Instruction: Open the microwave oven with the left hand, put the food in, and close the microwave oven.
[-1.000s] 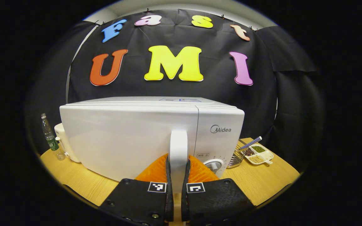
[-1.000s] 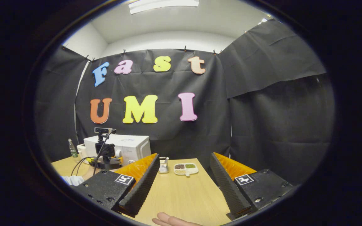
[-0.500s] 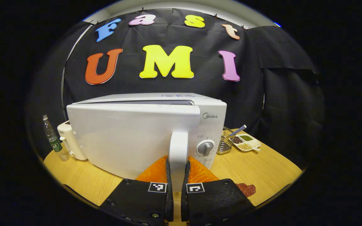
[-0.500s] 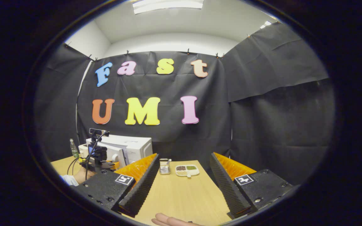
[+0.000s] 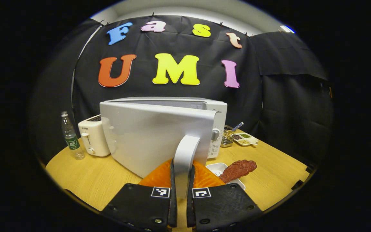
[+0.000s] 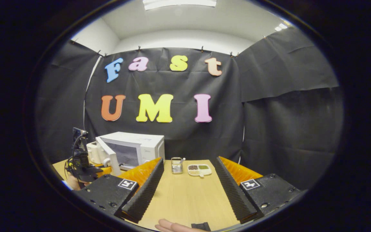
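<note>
Wooden table, black-draped booth, left tongs clamped on door handle, right tongs apart.

Left gripper: two broad, flat finger blocks with screws near the close edge, each carrying a small square black-and-white marker. Right gripper: the same blocks, one marker each, with ridged, sawtooth inner faces. A fingertip shows at the near edge. At far left, a pale sleeve cuff and black cables.
</note>
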`<move>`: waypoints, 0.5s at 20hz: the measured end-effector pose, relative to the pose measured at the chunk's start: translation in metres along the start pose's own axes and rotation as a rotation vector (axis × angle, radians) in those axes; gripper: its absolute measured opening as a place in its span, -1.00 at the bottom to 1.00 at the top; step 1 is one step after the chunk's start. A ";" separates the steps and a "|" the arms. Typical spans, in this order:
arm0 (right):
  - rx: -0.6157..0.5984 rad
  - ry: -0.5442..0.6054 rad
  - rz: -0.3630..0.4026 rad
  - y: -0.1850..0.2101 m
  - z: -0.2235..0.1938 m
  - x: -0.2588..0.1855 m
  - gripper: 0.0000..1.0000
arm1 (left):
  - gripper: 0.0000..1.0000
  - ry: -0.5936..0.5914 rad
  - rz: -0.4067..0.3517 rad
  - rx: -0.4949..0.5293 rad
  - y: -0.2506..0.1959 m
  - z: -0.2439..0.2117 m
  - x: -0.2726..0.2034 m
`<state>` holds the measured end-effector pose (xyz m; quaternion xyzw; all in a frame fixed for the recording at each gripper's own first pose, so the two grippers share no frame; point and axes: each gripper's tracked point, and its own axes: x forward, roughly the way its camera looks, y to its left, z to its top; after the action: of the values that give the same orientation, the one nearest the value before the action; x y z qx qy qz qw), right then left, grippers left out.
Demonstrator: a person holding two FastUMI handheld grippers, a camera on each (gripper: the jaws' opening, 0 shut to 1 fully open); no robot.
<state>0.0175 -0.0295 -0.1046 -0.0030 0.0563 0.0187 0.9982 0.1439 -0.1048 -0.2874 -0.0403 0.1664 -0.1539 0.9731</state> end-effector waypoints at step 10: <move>-0.035 0.124 0.117 0.076 -0.038 0.043 1.00 | -0.72 -0.035 0.068 -0.007 0.111 -0.018 -0.095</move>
<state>0.0532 0.0477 -0.1477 -0.0182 0.1178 0.0777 0.9898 0.0842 0.0303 -0.2891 -0.0409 0.1513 -0.1196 0.9804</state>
